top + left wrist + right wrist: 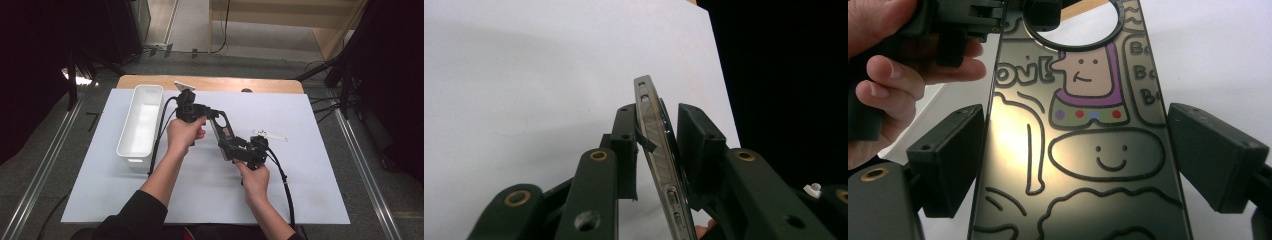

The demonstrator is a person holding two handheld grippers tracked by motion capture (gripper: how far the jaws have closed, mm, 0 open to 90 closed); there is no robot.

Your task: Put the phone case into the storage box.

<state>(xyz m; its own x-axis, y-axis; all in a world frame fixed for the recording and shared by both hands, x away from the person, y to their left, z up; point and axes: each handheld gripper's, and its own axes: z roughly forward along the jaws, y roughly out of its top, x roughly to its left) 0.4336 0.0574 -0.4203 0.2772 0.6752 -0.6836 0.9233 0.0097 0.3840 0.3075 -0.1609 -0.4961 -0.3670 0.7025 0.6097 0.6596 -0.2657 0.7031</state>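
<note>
Left gripper: black linkage jaws, brass bushings at pivots, grey three-cornered plate on top, black cable trailing toward white bin. Right gripper: same black build, black cable. Person: black sleeves.

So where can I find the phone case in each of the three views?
High view: case at centre, between both tongs.
Left gripper view: seen edge-on, between the jaws.
Right gripper view: its cartoon back between the jaws.
Shared landmark: the white table.
</note>
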